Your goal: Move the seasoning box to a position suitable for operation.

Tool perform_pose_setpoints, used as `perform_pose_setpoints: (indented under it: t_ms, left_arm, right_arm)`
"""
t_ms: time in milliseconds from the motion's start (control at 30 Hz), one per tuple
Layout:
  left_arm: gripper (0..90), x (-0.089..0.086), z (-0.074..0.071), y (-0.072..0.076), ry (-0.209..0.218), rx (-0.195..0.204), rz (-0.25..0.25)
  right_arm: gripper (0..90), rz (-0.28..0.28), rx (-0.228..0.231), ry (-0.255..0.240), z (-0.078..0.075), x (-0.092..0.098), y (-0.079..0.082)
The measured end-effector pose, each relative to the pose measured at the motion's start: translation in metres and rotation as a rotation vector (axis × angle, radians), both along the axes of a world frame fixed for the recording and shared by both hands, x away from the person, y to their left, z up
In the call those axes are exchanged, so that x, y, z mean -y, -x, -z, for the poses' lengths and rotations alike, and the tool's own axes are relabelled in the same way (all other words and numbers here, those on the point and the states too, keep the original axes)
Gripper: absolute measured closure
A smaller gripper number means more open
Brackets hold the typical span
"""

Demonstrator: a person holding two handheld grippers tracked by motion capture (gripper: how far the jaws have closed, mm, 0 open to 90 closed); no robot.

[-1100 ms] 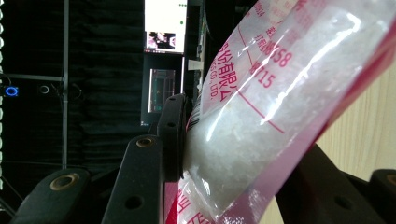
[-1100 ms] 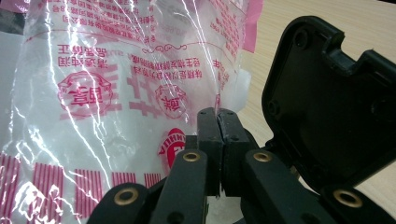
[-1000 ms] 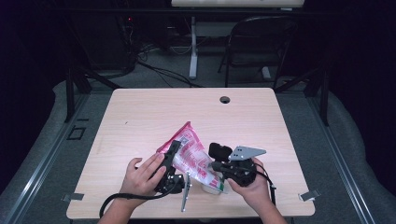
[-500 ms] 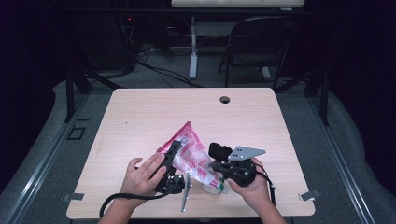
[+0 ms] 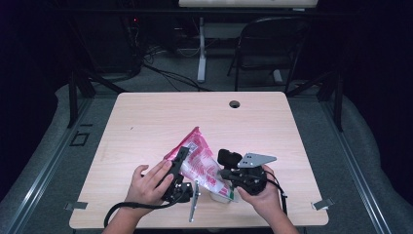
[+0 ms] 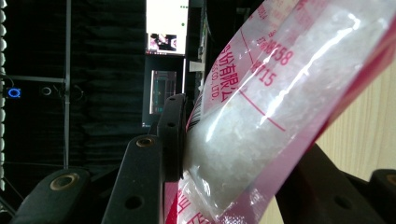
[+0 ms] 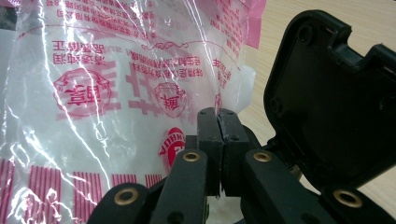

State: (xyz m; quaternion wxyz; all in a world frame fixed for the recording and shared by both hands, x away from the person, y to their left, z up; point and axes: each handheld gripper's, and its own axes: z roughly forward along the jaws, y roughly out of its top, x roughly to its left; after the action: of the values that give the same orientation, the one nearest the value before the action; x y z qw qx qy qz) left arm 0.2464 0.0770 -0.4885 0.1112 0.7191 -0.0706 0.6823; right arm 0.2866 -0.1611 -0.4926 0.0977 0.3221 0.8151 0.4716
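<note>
Jaws of left gripper (image 6: 224,154) clamp sugar bag (image 6: 261,130); right gripper (image 7: 218,116) jaws pinch its edge.

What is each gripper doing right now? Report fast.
Left gripper: closed on the pink and clear bag of white crystals.
Right gripper: jaws shut together, pinching the bag's thin film.

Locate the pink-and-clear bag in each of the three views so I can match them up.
High view: the bag lies low of centre, between the left gripper and the right gripper.
Left gripper view: it runs from the upper right to the bottom centre, white grains showing, between the jaws.
Right gripper view: it covers the left and centre, above the shut jaws.
Shared landmark: the pale wooden table.
</note>
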Motion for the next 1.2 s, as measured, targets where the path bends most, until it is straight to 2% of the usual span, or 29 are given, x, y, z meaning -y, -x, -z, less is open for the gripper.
perform_pose_setpoints:
  t_ms: [1200]
  left_arm:
    - [64.1,0.0010,-0.0010,0.0022,0.006,0.010,0.009]
  right_arm:
    - [89.3,-0.001,-0.001,-0.001,0.0007,-0.0002,-0.0002]
